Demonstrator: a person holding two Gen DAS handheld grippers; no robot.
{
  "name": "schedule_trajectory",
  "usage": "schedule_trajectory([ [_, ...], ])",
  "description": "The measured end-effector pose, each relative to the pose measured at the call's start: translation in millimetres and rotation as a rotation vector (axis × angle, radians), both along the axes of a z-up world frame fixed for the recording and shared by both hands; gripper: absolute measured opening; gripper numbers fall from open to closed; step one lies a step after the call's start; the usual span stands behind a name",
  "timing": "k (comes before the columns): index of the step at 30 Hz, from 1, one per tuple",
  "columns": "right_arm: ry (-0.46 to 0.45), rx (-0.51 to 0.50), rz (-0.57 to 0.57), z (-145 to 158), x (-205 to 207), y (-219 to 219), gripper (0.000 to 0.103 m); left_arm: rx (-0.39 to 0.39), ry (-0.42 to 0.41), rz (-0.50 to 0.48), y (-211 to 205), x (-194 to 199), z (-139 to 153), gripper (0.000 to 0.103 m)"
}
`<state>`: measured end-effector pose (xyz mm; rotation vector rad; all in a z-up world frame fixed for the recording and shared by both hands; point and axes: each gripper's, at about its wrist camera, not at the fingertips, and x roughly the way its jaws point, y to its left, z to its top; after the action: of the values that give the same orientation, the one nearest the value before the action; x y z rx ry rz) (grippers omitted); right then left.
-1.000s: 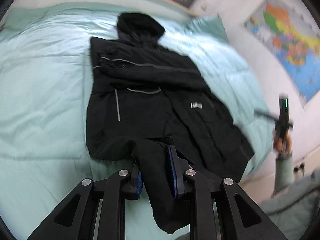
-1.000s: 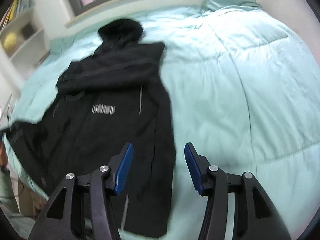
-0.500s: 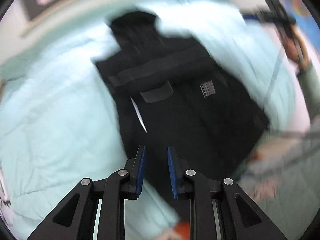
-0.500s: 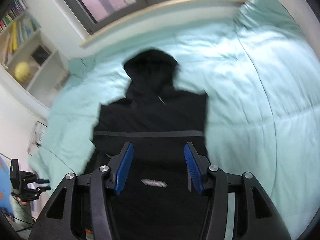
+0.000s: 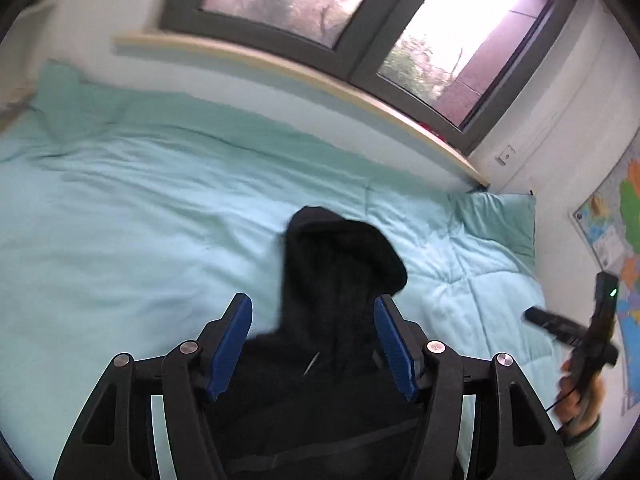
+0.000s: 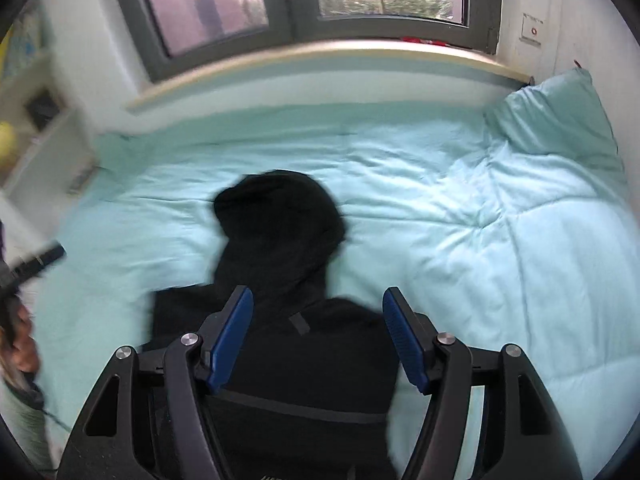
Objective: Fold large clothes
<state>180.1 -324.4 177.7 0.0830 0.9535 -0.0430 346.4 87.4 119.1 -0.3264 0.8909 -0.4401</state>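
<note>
A black hooded jacket (image 5: 340,360) lies flat on the mint-green duvet (image 5: 140,232), its hood (image 5: 340,252) pointing to the window. My left gripper (image 5: 312,350) is open and empty above the collar, the hood's base between its blue pads. In the right wrist view the jacket (image 6: 312,360) lies the same way, its hood (image 6: 280,216) ahead. My right gripper (image 6: 318,342) is open and empty above the shoulders. The jacket's lower part is hidden below both views.
A window with a wooden sill (image 5: 300,76) runs behind the bed. A green pillow (image 6: 560,120) lies at the bed's right end. A map (image 5: 616,240) hangs on the right wall. White shelves (image 6: 40,136) stand at the left. The other hand-held gripper (image 5: 584,332) shows at the right.
My left gripper has let go of the jacket's hem and opened wide. Both grippers have moved up along the jacket to the hood end, now facing the window.
</note>
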Motion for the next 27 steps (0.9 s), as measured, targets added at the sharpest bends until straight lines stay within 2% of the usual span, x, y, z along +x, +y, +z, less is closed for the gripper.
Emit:
schedule_trajectory([
  [2, 0.027, -0.019, 0.002, -33.7, 37.4, -4.6, 0.07, 0.039, 0.018, -0.004, -30.4, 40.5, -27.1, 0.065],
  [5, 0.073, 0.006, -0.002, -82.4, 84.3, -14.6, 0.07, 0.111, 0.057, -0.025, -70.6, 96.1, -79.0, 0.065],
  [7, 0.116, 0.038, -0.023, -119.8, 117.2, -21.0, 0.07, 0.164, 0.088, -0.04, -87.3, 117.0, -110.1, 0.065],
  [9, 0.143, 0.076, -0.046, -146.0, 140.0, -26.0, 0.07, 0.259, 0.117, -0.033, -105.8, 141.6, -142.4, 0.065],
  [11, 0.176, 0.111, -0.065, -168.5, 159.2, -30.0, 0.07, 0.299, 0.149, -0.028, -117.8, 165.7, -164.9, 0.065],
  [13, 0.208, 0.144, -0.077, -186.7, 172.6, -30.4, 0.07, 0.307, 0.177, -0.02, -123.6, 184.2, -182.5, 0.064],
  [14, 0.23, 0.185, -0.078, -200.9, 182.3, -30.8, 0.067, 0.308, 0.181, -0.013, -126.5, 188.9, -187.2, 0.058],
  [15, 0.244, 0.195, -0.077, -207.9, 188.0, -28.8, 0.056, 0.313, 0.166, -0.015, -127.0, 194.6, -189.1, 0.027],
  [16, 0.263, 0.132, -0.101, -213.4, 193.1, -27.6, 0.027, 0.308, 0.167, -0.022, -128.6, 198.0, -188.0, 0.009],
  [17, 0.253, 0.091, -0.131, -210.5, 192.5, -31.1, 0.007, 0.247, 0.168, -0.017, -119.3, 198.8, -181.6, 0.009],
  [18, 0.201, 0.164, -0.142, -201.1, 185.9, -40.5, 0.007, 0.149, 0.136, -0.01, -105.1, 193.0, -170.1, 0.009],
  [20, 0.089, 0.302, -0.153, -180.8, 164.0, -59.4, 0.006, 0.052, 0.102, 0.001, -84.8, 182.8, -158.7, 0.009],
  [21, 0.063, 0.323, -0.157, -177.1, 155.3, -62.5, 0.006, -0.016, 0.099, 0.002, -69.0, 172.8, -158.1, 0.01],
  [22, 0.052, 0.323, -0.155, -179.1, 146.9, -61.9, 0.006, -0.048, 0.115, -0.003, -63.5, 171.6, -165.0, 0.012],
  [23, 0.066, 0.305, -0.144, -188.0, 144.1, -57.8, 0.006, -0.053, 0.145, -0.012, -59.5, 171.4, -176.4, 0.012],
  [26, 0.198, 0.274, -0.129, -239.9, 150.3, -43.7, 0.007, 0.057, 0.341, -0.007, -59.9, 183.7, -248.1, 0.012],
  [27, 0.242, 0.281, -0.124, -256.2, 153.0, -41.5, 0.007, 0.05, 0.379, -0.017, -60.2, 185.4, -270.6, 0.013],
])
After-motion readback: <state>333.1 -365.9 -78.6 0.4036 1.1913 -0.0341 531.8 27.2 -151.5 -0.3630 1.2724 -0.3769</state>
